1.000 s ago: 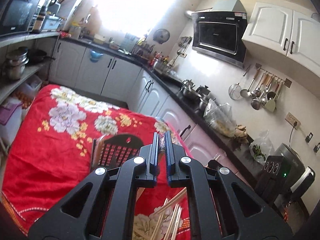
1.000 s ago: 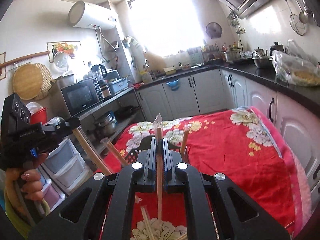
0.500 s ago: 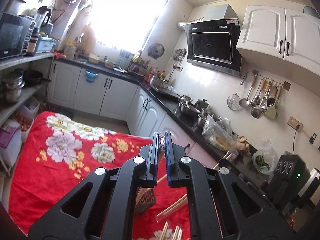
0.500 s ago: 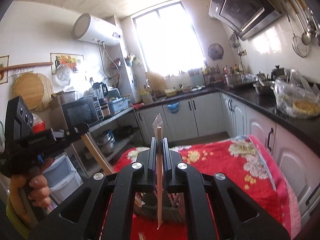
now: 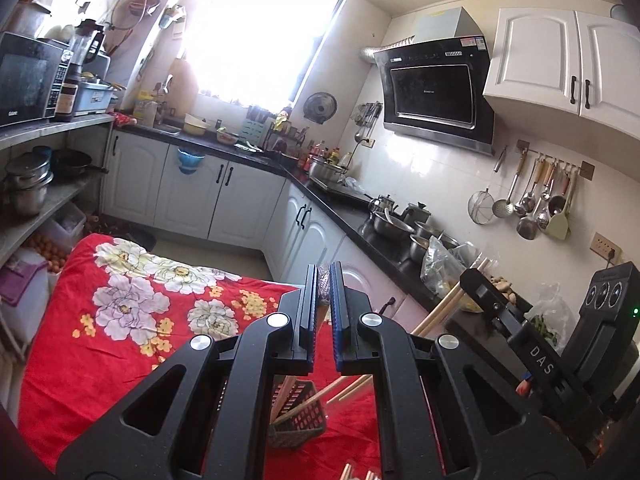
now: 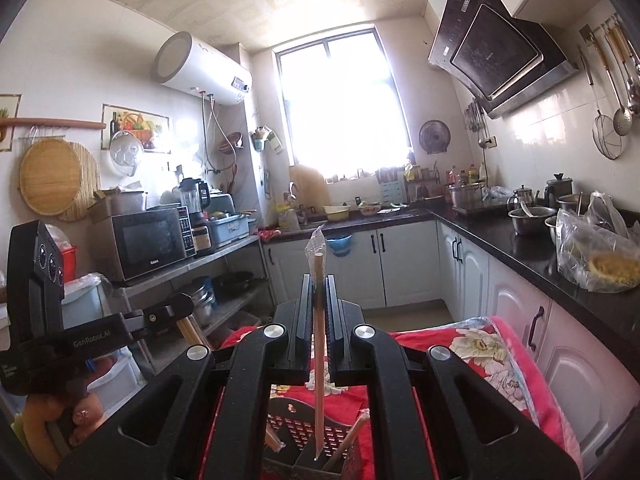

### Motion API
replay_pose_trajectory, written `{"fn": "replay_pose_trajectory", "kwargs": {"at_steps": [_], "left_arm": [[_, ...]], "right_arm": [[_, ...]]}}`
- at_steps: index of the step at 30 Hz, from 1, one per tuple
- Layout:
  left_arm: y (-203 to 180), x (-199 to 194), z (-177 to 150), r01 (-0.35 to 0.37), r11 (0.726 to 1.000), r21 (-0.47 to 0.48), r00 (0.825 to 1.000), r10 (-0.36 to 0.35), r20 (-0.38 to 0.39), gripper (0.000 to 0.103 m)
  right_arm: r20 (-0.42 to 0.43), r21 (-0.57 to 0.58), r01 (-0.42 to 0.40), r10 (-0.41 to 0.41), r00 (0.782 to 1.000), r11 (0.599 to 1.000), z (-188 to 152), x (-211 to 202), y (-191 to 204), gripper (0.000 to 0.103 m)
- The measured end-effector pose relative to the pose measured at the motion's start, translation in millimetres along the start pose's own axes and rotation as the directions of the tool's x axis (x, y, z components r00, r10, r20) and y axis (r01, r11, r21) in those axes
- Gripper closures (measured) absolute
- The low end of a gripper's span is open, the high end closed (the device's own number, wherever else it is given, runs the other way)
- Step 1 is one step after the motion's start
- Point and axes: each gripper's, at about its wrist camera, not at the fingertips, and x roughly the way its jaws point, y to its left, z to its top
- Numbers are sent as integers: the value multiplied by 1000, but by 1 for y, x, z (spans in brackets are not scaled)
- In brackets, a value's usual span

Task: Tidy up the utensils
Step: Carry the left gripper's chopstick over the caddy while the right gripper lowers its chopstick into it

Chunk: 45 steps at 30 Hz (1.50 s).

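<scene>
A wooden chopstick (image 6: 319,360) in a clear plastic sleeve is clamped between the narrowed jaws of the right gripper (image 6: 319,280); it is held nearly upright, its sleeved top rising above the fingertips and its lower tip hanging just over — possibly just inside — the dark perforated utensil basket (image 6: 304,432) that stands on the desk below. Two more sleeved chopsticks (image 6: 352,438) are seen leaning in that basket. The desk is covered by a red cloth with a flower print (image 5: 120,320). In the left wrist view the left gripper (image 5: 324,280) is seen with its jaws drawn close together on a crinkled bit of clear plastic wrapper (image 5: 323,286) at the fingertips; whether a chopstick lies inside that wrapper cannot be told from this view, though in the right wrist view wooden sticks (image 6: 190,330) are seen hanging down from the left gripper's tip. The same basket (image 5: 298,420) appears below the left gripper, tilted in the fisheye view, with chopsticks (image 5: 344,392) slanting out of it. A few loose chopstick ends (image 5: 356,474) lie on the cloth at the bottom edge. The right gripper is also visible at the right of the left wrist view, with its chopstick (image 5: 452,300) sticking out. A hand (image 6: 60,420) is seen on the left gripper's handle — nothing more of the person is shown.
</scene>
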Motion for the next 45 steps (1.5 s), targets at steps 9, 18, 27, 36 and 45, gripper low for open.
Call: {"fn": "replay_pose_trajectory", "kwargs": {"at_steps": [9, 18, 27, 36, 45], "left_arm": [[10, 21, -15, -13, 1000, -13, 1000, 13, -26, 100], [17, 39, -37, -19, 1000, 0, 997, 19, -71, 100], [28, 55, -61, -29, 1000, 4, 993, 29, -112, 100], [35, 61, -76, -38, 999, 19, 992, 40, -120, 100], [40, 64, -84, -45, 999, 25, 990, 48, -135, 100]], "right_arm": [[-26, -48, 18, -20, 999, 999, -25, 18, 3, 97], [-53, -86, 46, -51, 997, 995, -53, 33, 3, 97], [-92, -86, 66, -74, 993, 994, -79, 47, 1, 97], [-114, -80, 79, -88, 990, 994, -97, 57, 0, 97], [-149, -16, 101, -102, 984, 995, -109, 62, -12, 97]]}}
